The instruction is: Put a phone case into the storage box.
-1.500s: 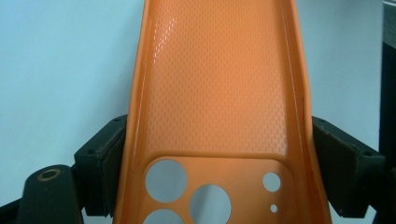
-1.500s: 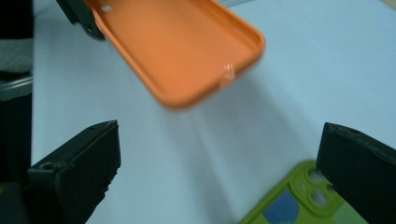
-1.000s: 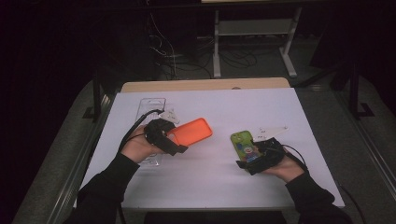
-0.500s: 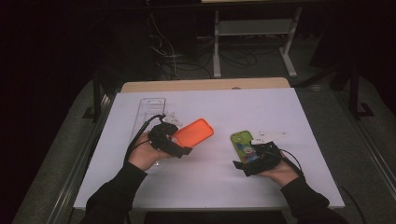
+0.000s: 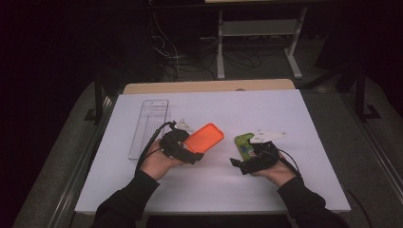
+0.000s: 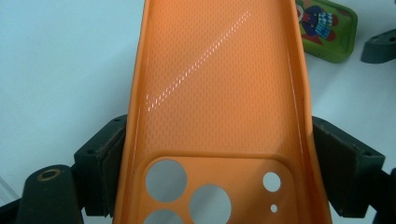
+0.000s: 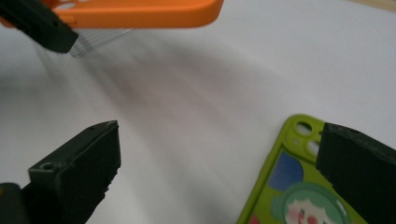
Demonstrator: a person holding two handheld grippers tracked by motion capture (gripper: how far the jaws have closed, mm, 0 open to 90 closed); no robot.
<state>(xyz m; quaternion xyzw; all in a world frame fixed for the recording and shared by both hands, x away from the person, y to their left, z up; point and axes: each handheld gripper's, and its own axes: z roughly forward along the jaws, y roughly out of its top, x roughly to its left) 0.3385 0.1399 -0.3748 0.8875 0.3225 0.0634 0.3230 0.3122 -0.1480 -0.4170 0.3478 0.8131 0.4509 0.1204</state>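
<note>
We have the left gripper (image 5: pixel 192 153) clamped on the soft orange silicone phone case (image 5: pixel 205 137), jaws pressing its two long side walls near the camera-hole end; the case sticks out ahead, tilted off the white table sheet (image 5: pixel 285 114). The left gripper view shows the case (image 6: pixel 219 84) hollow side up, walls looking slightly bowed in.

The right gripper (image 5: pixel 241 164) sits spread apart, holding nothing, over the near end of the green cartoon-print phone case (image 5: pixel 244 145), which lies flat on the sheet. In the right gripper view the green case (image 7: pixel 299 196) runs under one jaw, not between both.

Risks, as we judge them:
- The rubbery case may buckle or twist out of the grip, since only thin walls are pinched at one end.
- The free end droops and may drag on the sheet.
- If the right gripper closes now, it may catch just one edge and skid the green case away.

Around: a clear ribbed plastic tray (image 5: pixel 149 126) lies beside the left hand (image 5: pixel 157 161), close enough to get nudged. The gap between the two cases is bare.
</note>
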